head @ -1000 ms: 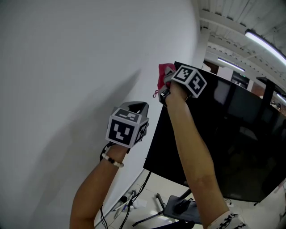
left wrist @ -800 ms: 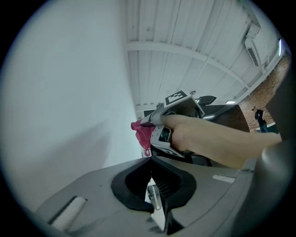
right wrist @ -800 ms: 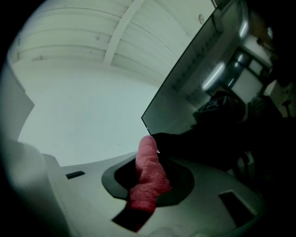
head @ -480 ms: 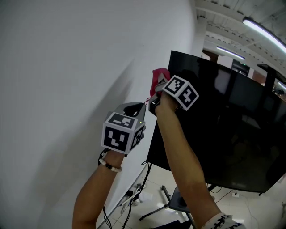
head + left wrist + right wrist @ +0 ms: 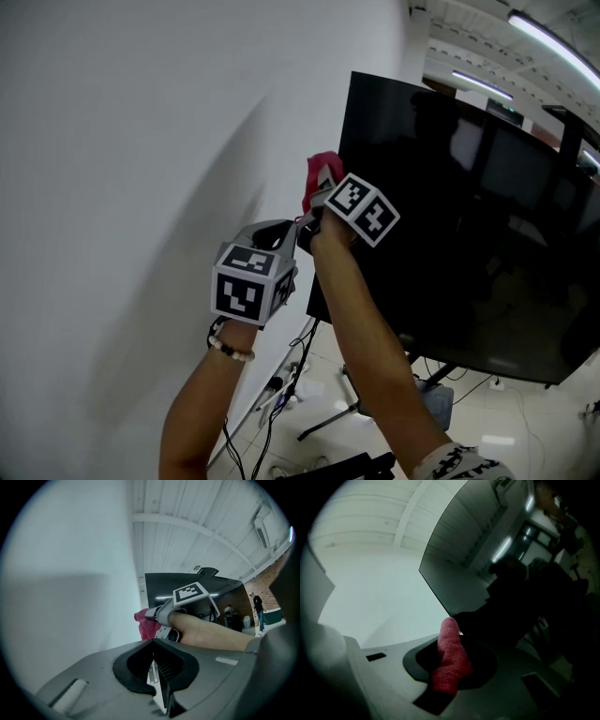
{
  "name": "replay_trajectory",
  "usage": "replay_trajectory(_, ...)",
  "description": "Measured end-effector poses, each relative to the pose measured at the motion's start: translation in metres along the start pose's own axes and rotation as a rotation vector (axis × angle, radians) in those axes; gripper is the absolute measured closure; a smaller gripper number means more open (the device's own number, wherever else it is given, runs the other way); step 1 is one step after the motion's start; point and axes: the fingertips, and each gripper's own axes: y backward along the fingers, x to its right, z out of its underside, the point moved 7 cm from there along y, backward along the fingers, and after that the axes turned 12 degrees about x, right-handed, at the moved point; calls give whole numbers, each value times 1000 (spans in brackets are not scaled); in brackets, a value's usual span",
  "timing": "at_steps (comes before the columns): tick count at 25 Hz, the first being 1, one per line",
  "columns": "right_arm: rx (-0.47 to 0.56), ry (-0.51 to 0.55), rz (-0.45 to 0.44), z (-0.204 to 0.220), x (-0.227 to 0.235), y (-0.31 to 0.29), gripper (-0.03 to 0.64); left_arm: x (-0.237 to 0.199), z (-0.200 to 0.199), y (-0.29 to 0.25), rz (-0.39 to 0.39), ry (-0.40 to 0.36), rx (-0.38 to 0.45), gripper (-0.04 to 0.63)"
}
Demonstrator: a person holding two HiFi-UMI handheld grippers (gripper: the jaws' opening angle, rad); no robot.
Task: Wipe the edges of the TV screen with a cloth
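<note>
Red cloth [image 5: 321, 172] lengthwise between right gripper [image 5: 317, 195] fingers, tip at TV [image 5: 450, 187] edge; left gripper [image 5: 153, 644] fingers together.

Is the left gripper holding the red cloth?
No, the red cloth is clamped in the right gripper; the left gripper is shut on nothing.

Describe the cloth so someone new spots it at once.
Find the big black TV screen beside the white wall. At its left edge, the right gripper pinches a small bunched cloth in its jaws. It is the only pink-red thing; its neighbours are black, white or grey.
</note>
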Motion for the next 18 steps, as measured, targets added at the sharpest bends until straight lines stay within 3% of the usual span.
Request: replay_trajectory(18,-91,26,127,100,75,49,535,5,86,23,-45,54,-89,609)
